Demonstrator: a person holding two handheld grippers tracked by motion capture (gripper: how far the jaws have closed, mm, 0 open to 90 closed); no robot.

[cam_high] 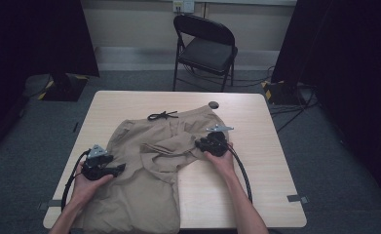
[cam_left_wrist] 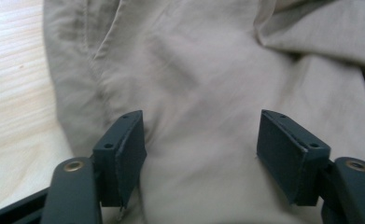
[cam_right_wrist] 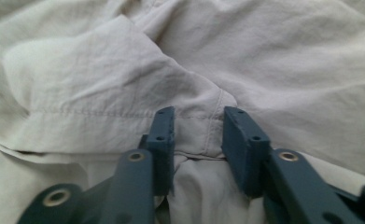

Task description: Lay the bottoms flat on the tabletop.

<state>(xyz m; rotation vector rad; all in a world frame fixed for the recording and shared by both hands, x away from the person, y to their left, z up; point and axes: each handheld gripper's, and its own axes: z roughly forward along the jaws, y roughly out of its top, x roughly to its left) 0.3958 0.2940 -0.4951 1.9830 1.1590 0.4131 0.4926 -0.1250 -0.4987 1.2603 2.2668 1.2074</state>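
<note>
On the near left, the left hand-held gripper (cam_high: 121, 168) is being held with its jaws wide apart over the flat side of the trousers (cam_high: 144, 195), gripping nothing, probably so a hold can be taken there. Farther in, the right hand-held gripper (cam_right_wrist: 198, 135) is being kept nearly closed around a folded hem (cam_right_wrist: 124, 114), apparently for folding the leg across the trousers lying on the counter (cam_high: 256, 195).

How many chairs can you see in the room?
1. A black folding metal chair stands on the grey floor beyond the far edge of the light wooden table. More could be hidden in the dark sides.
</note>
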